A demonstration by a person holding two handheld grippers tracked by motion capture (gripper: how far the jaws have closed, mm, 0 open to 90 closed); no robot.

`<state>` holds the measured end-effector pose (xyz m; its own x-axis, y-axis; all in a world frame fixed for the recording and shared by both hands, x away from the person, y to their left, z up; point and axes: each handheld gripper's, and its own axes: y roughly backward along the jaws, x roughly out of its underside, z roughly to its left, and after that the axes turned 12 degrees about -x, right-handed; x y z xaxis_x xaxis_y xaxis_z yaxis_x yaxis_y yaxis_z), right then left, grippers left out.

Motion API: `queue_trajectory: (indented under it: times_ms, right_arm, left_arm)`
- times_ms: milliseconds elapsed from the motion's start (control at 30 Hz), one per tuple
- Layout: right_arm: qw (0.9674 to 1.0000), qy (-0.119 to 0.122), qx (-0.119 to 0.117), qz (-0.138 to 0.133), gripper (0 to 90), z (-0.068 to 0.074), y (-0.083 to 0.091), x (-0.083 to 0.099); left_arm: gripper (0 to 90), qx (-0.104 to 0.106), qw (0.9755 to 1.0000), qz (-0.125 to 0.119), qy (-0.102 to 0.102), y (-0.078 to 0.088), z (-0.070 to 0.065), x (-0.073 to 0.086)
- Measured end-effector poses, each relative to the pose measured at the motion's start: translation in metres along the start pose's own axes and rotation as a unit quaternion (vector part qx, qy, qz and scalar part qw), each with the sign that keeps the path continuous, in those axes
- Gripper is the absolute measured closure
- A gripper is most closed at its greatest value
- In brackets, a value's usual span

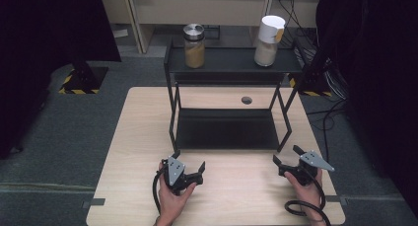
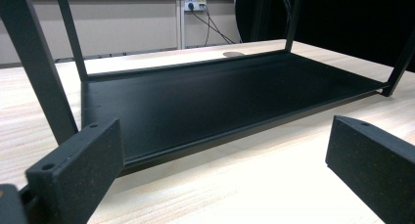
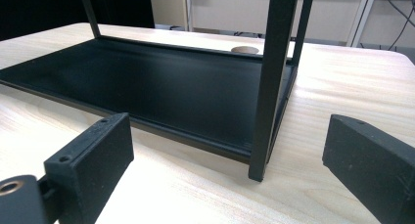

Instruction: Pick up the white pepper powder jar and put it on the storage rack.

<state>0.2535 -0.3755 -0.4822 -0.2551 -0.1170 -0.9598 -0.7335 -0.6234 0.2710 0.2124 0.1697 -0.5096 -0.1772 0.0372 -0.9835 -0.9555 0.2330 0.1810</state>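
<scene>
Jaws gape wide, empty, on left gripper and right gripper; black two-tier metal rack could be clipped and nudged.

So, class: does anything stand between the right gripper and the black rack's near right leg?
Nothing visible does. The right gripper, jaws open, faces the rack leg across bare table, empty.

Pale wooden table with a round cable hole near the far edge. Directly on it, a black two-tier metal rack; on the rack's top shelf, a metal-lidded jar left, a white-capped jar right.
</scene>
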Motion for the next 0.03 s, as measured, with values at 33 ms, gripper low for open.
queue_trajectory:
  times_ms: [33]
  right_arm:
    - [1.0000, -0.001, 0.000, 0.000, 4.9, -0.0002, 0.0001, 0.0000]
  left_arm:
    - [0.1, 0.000, 1.0000, -0.001, -0.001, 0.0000, -0.0004, 0.0003]
